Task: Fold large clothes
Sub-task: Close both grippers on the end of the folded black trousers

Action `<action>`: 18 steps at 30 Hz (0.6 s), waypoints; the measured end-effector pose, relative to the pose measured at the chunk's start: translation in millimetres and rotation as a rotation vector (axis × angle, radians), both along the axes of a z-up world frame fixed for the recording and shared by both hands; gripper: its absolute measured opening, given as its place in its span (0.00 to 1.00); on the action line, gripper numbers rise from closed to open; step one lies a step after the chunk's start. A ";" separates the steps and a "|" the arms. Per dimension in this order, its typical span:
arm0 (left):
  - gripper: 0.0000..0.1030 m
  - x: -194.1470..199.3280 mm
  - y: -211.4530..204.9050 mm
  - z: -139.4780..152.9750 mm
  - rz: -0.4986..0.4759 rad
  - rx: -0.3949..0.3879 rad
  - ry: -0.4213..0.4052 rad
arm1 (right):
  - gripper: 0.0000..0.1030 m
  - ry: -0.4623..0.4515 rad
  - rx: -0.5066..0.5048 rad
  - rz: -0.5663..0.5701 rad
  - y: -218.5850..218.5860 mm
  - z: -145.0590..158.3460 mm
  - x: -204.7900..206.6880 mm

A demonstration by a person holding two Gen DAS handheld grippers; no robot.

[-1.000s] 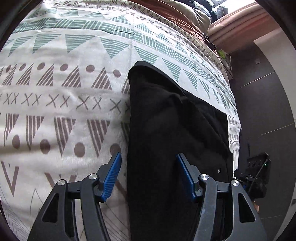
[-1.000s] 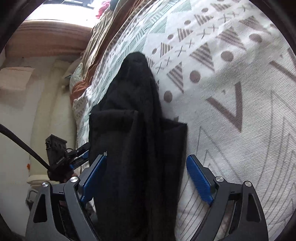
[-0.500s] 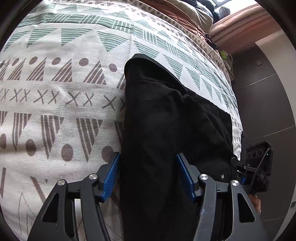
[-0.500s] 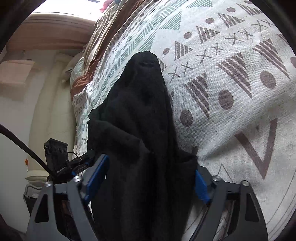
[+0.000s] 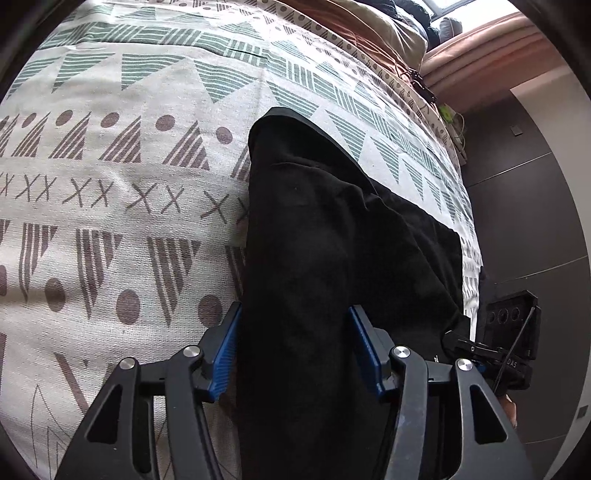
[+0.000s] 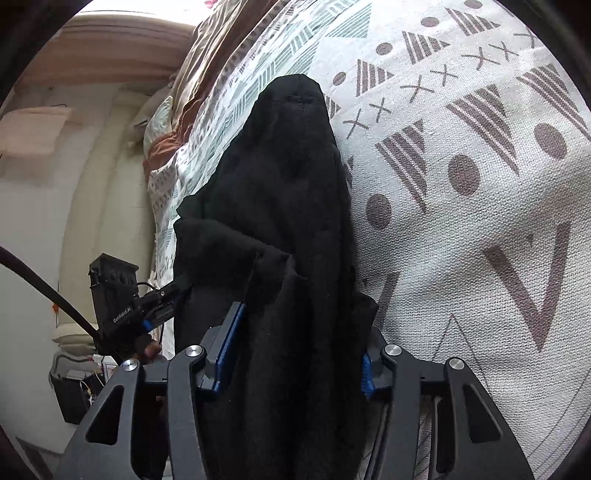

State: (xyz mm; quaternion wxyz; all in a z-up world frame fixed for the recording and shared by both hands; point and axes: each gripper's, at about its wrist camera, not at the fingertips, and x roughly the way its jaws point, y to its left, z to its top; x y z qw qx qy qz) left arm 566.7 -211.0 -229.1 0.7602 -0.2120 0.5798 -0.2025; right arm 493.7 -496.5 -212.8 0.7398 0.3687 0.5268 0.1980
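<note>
A large black garment (image 5: 325, 251) lies folded lengthwise on the patterned bedspread (image 5: 110, 206), near the bed's edge. My left gripper (image 5: 295, 350) has its blue fingers on either side of the near end of the cloth, jaws wide. In the right wrist view the same garment (image 6: 291, 192) rises in a bunched ridge. My right gripper (image 6: 295, 354) straddles its other end, the blue fingers (image 6: 229, 347) pressed against the fabric on both sides.
The bedspread (image 6: 480, 184) stretches wide beside the garment. A brown blanket and pillows (image 5: 373, 33) lie at the head of the bed. Each gripper's camera block shows in the other view (image 5: 509, 325) (image 6: 114, 291), off the bed edge over dark floor (image 5: 535, 206).
Both grippers moved forward over the garment ends. The right gripper's jaws closed in from wide open until they grip the bunched cloth. The left jaws stayed wide, now flanking the fabric.
</note>
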 end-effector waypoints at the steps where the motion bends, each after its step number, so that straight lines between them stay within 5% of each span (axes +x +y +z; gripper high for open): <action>1: 0.50 -0.6 -0.9 1.5 0.000 0.003 -0.002 | 0.43 -0.006 -0.014 0.001 2.5 1.6 0.6; 3: 0.45 -1.6 -2.1 5.7 -0.001 0.004 -0.008 | 0.27 -0.021 -0.034 -0.007 9.5 5.3 0.2; 6: 0.39 -5.2 0.1 14.2 0.002 -0.004 -0.023 | 0.17 -0.061 -0.032 -0.013 14.3 14.7 -4.9; 18: 0.30 -37.7 19.9 79.1 0.000 -0.058 -0.145 | 0.13 -0.238 -0.044 -0.009 54.4 84.7 -51.5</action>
